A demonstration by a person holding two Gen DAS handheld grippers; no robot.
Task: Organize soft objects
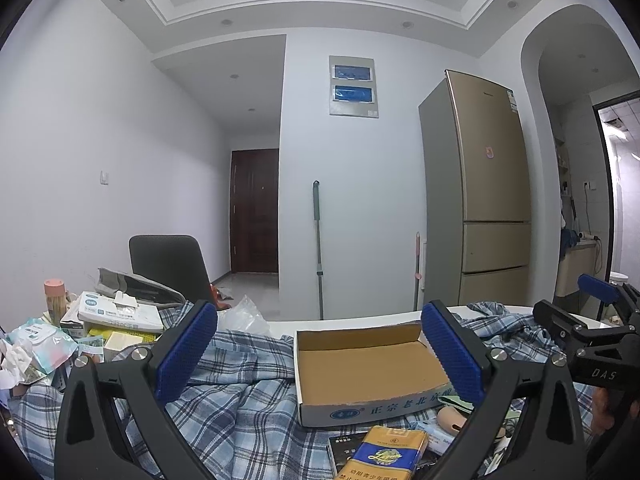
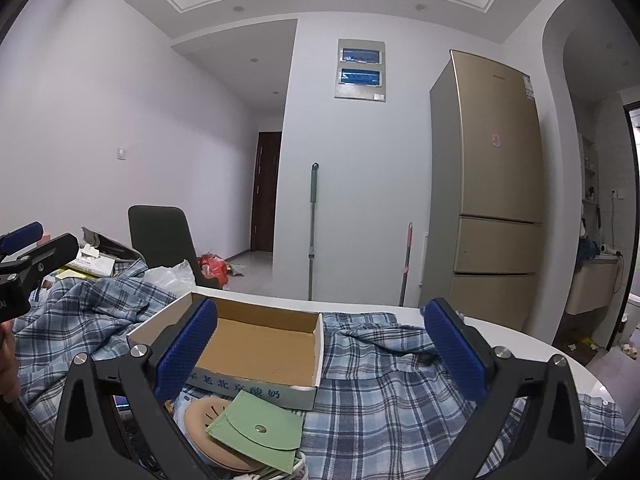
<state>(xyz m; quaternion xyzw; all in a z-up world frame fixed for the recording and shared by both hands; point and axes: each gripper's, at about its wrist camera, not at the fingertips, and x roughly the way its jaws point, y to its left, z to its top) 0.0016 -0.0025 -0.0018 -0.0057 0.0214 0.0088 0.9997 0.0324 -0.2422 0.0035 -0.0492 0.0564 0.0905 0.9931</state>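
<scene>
A blue plaid shirt (image 1: 240,396) lies crumpled over the table; it also shows in the right wrist view (image 2: 400,384). An empty open cardboard box (image 1: 368,368) sits on it, also in the right wrist view (image 2: 260,348). A green snap pouch (image 2: 256,432) lies on a tan perforated pad (image 2: 204,412) just before the box. My left gripper (image 1: 318,354) is open and empty, above the shirt and box. My right gripper (image 2: 320,354) is open and empty, above the box and pouch. The right gripper also shows at the left view's right edge (image 1: 592,320).
A yellow and blue cigarette carton (image 1: 380,456) lies at the near edge. A tissue box (image 1: 116,312), a wet-wipes pack (image 1: 40,344), a pink-lidded jar (image 1: 54,296) and clutter sit at the left. A black chair (image 1: 168,264), a mop (image 1: 318,248) and a gold fridge (image 1: 488,200) stand beyond the table.
</scene>
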